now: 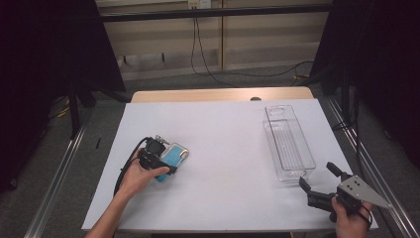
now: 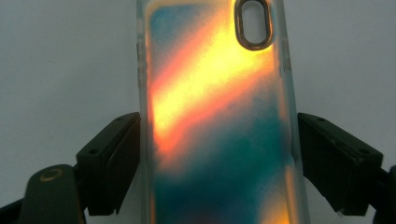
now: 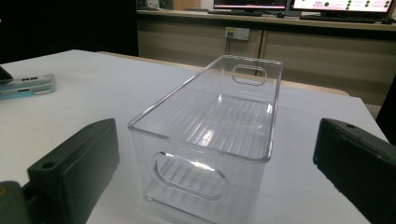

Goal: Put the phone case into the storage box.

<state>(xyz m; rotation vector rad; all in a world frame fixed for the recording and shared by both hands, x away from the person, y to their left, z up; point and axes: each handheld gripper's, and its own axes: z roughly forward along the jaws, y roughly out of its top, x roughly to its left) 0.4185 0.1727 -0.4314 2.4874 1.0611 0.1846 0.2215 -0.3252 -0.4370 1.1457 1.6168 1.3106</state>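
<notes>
Black curtains [image 1: 47, 44] both sides; wood-panel wall [image 1: 257, 34]; grey floor [image 1: 89, 124]; monitors [image 3: 299, 4].

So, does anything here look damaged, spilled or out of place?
Nothing stands out. The left gripper is shut on the phone case, and the clear bin stands upright and empty on the table.
</notes>
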